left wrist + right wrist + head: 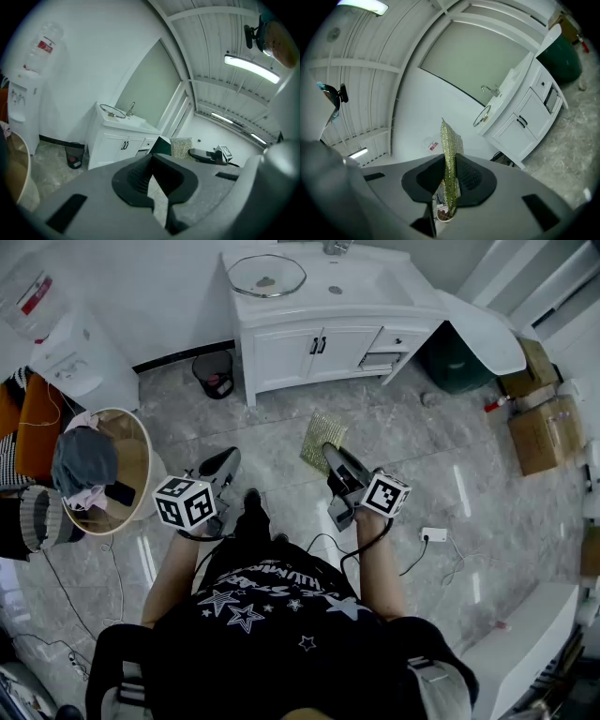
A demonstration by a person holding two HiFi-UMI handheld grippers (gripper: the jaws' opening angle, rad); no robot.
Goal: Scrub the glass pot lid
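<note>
I count two claws: the left claw (228,457) and the right claw (330,452). One pad (322,435). One lid (266,276).

Two surfaces: the white surface (394,298) and the round surface (139,442). The white one has one basin (361,276) and one tap (336,247). The round one has one heap of clothes (82,463).

One cabinet (398,338) with two doors (281,357). One bin (214,373). One dispenser (82,360) with one bottle (33,296). One green tub (455,364). Two boxes (547,432). One socket strip (433,534) on the floor (441,456).
</note>
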